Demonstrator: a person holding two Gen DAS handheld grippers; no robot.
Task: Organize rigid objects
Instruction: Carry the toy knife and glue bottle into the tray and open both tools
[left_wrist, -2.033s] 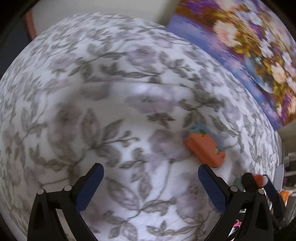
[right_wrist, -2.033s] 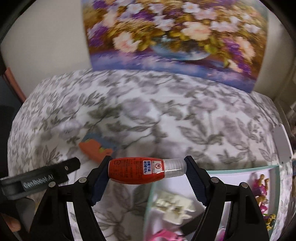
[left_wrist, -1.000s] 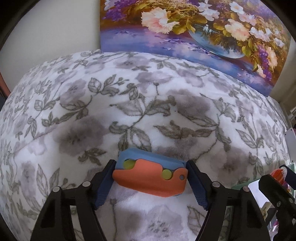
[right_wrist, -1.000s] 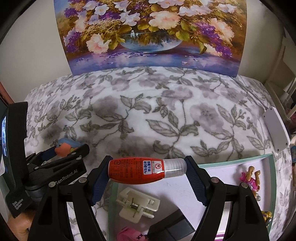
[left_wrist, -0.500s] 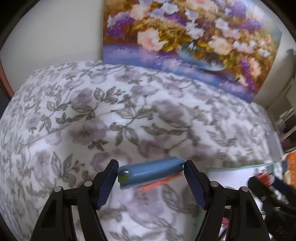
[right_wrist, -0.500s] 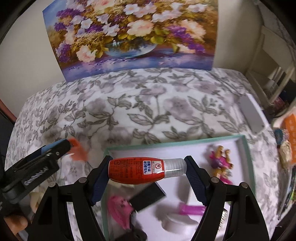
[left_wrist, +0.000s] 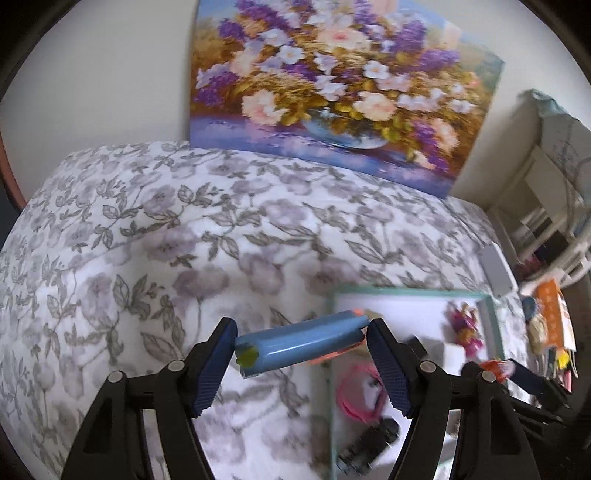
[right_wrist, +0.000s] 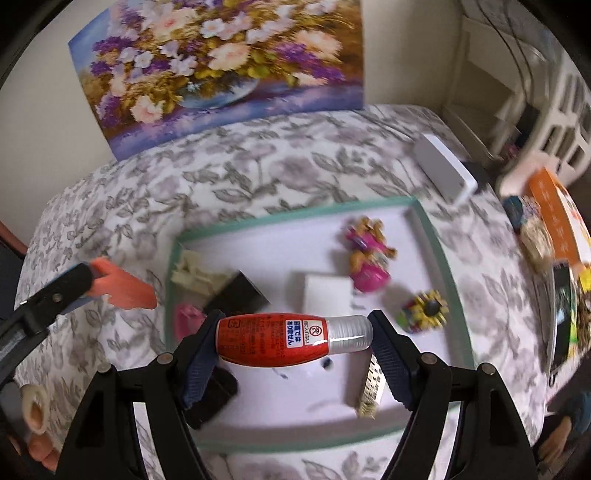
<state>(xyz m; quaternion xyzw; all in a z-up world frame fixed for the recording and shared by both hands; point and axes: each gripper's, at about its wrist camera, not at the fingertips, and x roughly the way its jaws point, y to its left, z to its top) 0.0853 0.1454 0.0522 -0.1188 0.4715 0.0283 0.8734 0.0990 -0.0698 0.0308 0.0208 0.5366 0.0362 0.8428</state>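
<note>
Left gripper (left_wrist: 301, 345) — held above the flower-print bed (left_wrist: 147, 240), just left of the tray (left_wrist: 406, 293); its jaws are clamped on the ends of a blue-and-orange toy (left_wrist: 301, 349), which lies crosswise and slightly tilted between the blue pads (left_wrist: 210, 365). Right gripper (right_wrist: 293, 341) — raised over the near half of the tray, jaws closed on a red bottle (right_wrist: 273, 341) with a clear cap, held sideways, cap to the right. In the tray: a pink figure (right_wrist: 367, 254), a white block (right_wrist: 327, 293), a yellow flower piece (right_wrist: 424, 308), a black box (right_wrist: 240, 291), a cream clip (right_wrist: 194, 271). A flower painting (right_wrist: 221, 62) leans at the far wall. Fingertips (right_wrist: 35, 417) show at lower left.
</note>
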